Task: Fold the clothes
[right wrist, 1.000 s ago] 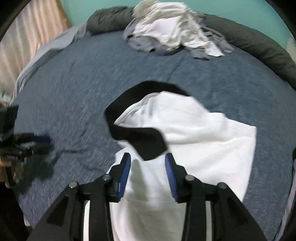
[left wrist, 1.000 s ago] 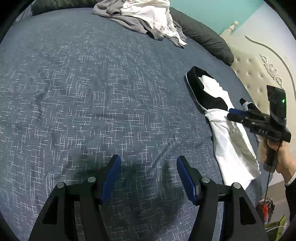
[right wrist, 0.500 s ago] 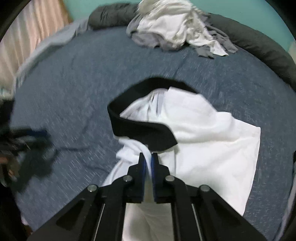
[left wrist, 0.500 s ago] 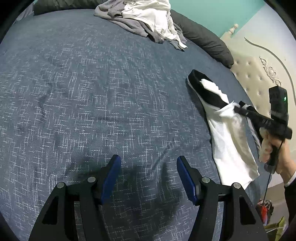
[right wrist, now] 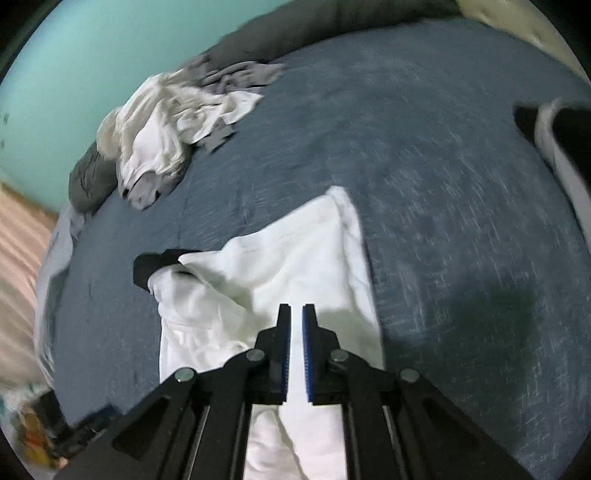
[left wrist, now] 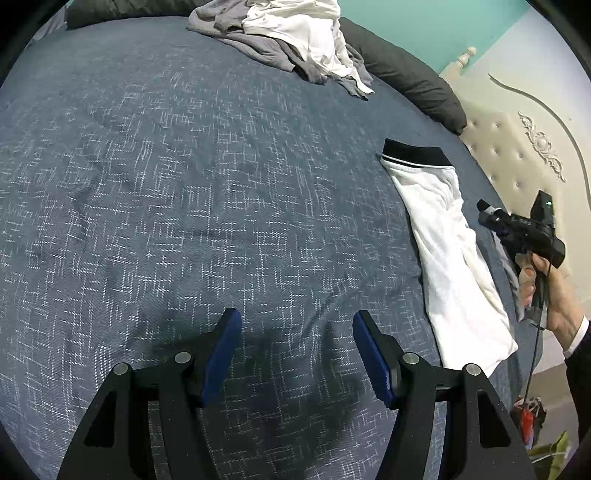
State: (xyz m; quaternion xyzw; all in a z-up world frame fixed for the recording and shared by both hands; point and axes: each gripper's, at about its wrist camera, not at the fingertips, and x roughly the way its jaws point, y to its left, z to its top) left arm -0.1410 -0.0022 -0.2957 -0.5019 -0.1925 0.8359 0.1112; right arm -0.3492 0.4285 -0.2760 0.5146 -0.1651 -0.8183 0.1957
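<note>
A white garment [left wrist: 443, 251] with a black collar band [left wrist: 413, 154] lies lengthwise on the right side of the blue bedspread [left wrist: 184, 184]. My right gripper [left wrist: 485, 212], held by a hand [left wrist: 554, 295], sits at the garment's right edge. In the right wrist view its jaws [right wrist: 296, 308] stand a narrow slit apart and are opening, with white cloth [right wrist: 295, 258] showing in the slit. My left gripper [left wrist: 297, 332] hovers open over bare bedspread, left of the garment, with nothing between its fingers.
A pile of grey and white clothes [left wrist: 295, 33] lies at the far edge of the bed against a dark bolster [left wrist: 406, 74]. A cream tufted headboard [left wrist: 517, 155] rises on the right. A blurred black-and-white cloth [right wrist: 554, 140] shows at the right edge of the right wrist view.
The right gripper closed on the white cloth, then swung and rolled with it. The garment now lies longer and narrower, with its black band flat at the far end. The left gripper stayed put.
</note>
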